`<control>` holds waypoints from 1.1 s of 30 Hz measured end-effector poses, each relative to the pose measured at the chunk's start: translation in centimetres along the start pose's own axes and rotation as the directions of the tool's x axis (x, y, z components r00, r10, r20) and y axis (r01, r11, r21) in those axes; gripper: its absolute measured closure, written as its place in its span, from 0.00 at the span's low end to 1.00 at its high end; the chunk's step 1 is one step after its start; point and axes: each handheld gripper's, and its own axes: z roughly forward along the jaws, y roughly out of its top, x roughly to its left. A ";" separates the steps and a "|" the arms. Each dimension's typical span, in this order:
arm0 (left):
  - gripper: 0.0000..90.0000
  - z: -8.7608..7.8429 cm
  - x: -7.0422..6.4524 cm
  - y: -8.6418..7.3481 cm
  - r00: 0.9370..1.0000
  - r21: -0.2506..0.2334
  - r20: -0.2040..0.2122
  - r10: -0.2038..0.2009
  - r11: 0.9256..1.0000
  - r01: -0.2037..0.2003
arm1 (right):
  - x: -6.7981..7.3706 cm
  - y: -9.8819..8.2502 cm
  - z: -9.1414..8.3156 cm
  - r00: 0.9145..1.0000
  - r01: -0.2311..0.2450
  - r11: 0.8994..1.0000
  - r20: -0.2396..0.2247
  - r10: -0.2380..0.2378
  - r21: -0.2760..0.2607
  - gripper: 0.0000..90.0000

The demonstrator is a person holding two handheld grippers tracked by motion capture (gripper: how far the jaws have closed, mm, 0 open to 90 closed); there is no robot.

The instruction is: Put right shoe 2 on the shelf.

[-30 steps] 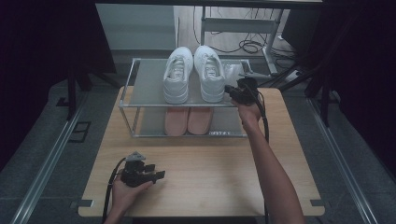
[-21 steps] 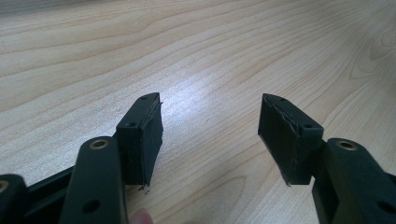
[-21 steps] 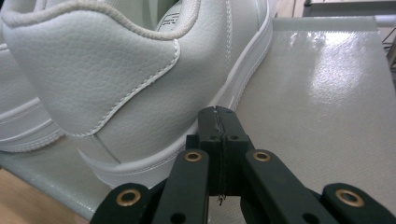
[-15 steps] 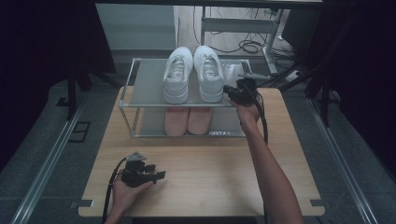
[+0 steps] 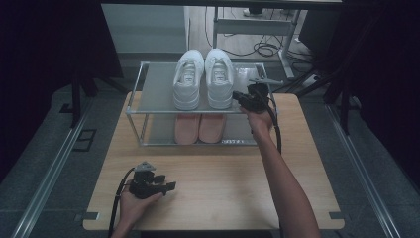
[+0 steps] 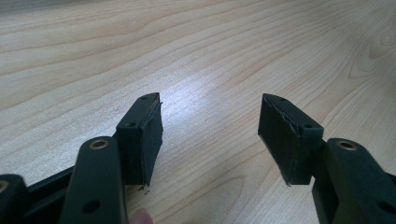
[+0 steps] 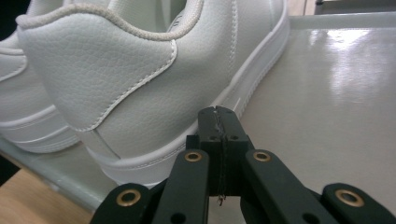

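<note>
Two white sneakers (image 5: 204, 77) stand side by side on the top shelf of a metal-framed rack (image 5: 148, 91). A pink pair (image 5: 199, 128) sits on the shelf below. My right gripper (image 5: 238, 97) is at the heel of the right white sneaker (image 7: 140, 70); its jaws are pressed together with nothing between them, tips (image 7: 218, 114) at the sole's edge. My left gripper (image 5: 171, 186) rests low over the wooden table (image 5: 223, 188) at the front left, open, its pads (image 6: 144, 135) wide apart above bare wood.
The rack takes up the back half of the table. A small pale object (image 5: 246, 74) lies on the top shelf right of the sneakers. Metal rails run along the floor on both sides, and cables (image 5: 262, 48) lie behind the table.
</note>
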 end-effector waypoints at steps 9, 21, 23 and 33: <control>0.45 -0.2 0.2 0.0 1.000 -0.006 0.000 0.003 1.000 -0.003 | 1.4 0.2 0.9 0.999 0.024 1.000 -0.032 -0.024 0.004 1.00; 0.45 -0.1 0.1 0.0 1.000 -0.003 0.001 0.003 1.000 -0.003 | 2.0 0.3 1.2 0.999 0.030 1.000 -0.033 -0.030 0.005 1.00; 0.45 -0.1 0.1 0.0 1.000 -0.005 -0.001 0.002 1.000 -0.002 | 2.0 0.2 1.2 0.999 0.030 1.000 -0.031 -0.030 0.003 1.00; 0.45 -0.4 0.2 0.0 1.000 -0.012 -0.002 -0.004 1.000 0.004 | 1.8 0.0 1.0 0.999 0.025 1.000 -0.046 -0.025 -0.006 1.00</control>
